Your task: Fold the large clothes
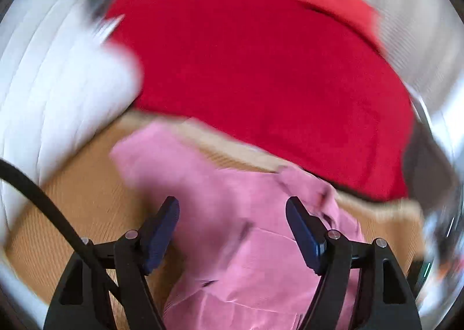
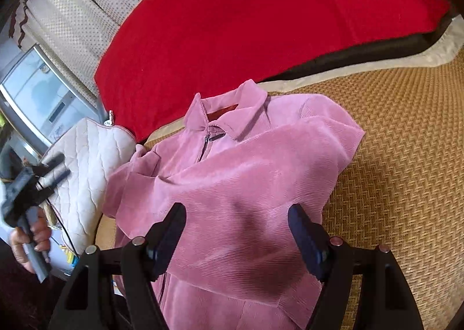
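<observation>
A pink corduroy jacket (image 2: 232,173) with a collar and front zip lies on the woven mat (image 2: 406,141), both sleeves folded across its chest. My right gripper (image 2: 236,215) is open and empty above the jacket's middle. The left gripper (image 2: 55,169) shows at the left edge of the right wrist view, held by a hand, over a white cushion and away from the jacket. In the blurred left wrist view the left gripper (image 1: 232,208) is open and empty above the pink jacket (image 1: 232,214).
A red blanket (image 2: 246,19) covers a bed behind the jacket. A white quilted cushion (image 2: 87,161) lies left of the jacket. A patterned curtain (image 2: 72,10) and a window are at the far left. The mat's pale border (image 2: 319,76) runs along the bed.
</observation>
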`<state>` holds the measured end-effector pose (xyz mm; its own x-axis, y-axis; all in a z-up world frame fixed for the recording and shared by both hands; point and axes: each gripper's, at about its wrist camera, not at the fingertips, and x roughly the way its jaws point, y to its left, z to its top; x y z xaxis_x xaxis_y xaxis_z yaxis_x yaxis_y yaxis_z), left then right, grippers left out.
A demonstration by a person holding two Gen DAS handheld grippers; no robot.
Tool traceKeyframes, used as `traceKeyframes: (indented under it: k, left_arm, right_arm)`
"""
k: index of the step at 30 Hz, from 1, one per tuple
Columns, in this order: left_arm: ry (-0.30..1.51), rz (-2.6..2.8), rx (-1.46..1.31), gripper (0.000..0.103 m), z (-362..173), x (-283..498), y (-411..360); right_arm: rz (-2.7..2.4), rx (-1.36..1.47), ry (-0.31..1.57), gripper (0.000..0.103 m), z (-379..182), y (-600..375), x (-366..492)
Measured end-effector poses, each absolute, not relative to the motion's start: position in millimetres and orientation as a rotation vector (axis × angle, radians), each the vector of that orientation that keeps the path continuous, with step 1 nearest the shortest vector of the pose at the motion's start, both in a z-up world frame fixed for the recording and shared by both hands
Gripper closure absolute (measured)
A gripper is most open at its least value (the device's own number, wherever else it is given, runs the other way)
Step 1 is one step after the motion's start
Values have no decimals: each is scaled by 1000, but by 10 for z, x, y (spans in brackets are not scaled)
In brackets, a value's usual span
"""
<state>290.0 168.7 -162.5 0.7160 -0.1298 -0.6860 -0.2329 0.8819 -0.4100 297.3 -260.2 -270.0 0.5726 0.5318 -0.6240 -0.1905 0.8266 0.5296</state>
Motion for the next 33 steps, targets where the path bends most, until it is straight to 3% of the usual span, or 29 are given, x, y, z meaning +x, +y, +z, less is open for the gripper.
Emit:
traceKeyframes:
  k: [7, 17, 18, 19, 20, 21, 22, 26, 33]
  left_arm:
    - [820, 238, -824, 27, -2376, 3119, 2373]
    - [775, 187, -1058, 28, -2885, 3824, 2668]
    - [772, 194, -1056, 33, -2927, 3889, 2675]
    - [773, 197, -1053, 56, -2935, 3960, 2709]
    - [778, 182, -1045, 70, -2955, 4016, 2708]
    - [793, 176, -1016, 94, -2962, 4070, 2695]
    - [804, 183, -982, 99, -2960, 4109, 2687]
    - [730, 183, -801, 100, -2612, 4089, 2513]
    - [588, 32, -370, 100, -1581, 3802, 1655]
  right_arm:
    - [450, 396, 880, 27, -2769, -2386, 3038]
    - [428, 356, 889, 27, -2887, -2288, 3142]
    - [427, 352, 885, 27, -2883, -2287, 3145]
    - [426, 346, 882, 27, -2882, -2283, 3148]
    - [426, 336, 881, 27, -2883, -2275, 3151]
    - [425, 327, 879, 27, -2880, -2269, 3157]
    - [422, 316, 873, 28, -2874, -2255, 3157]
    - [398, 285, 840, 33, -2830, -2272, 3120]
    - [364, 328, 803, 33, -2742, -2447, 3080]
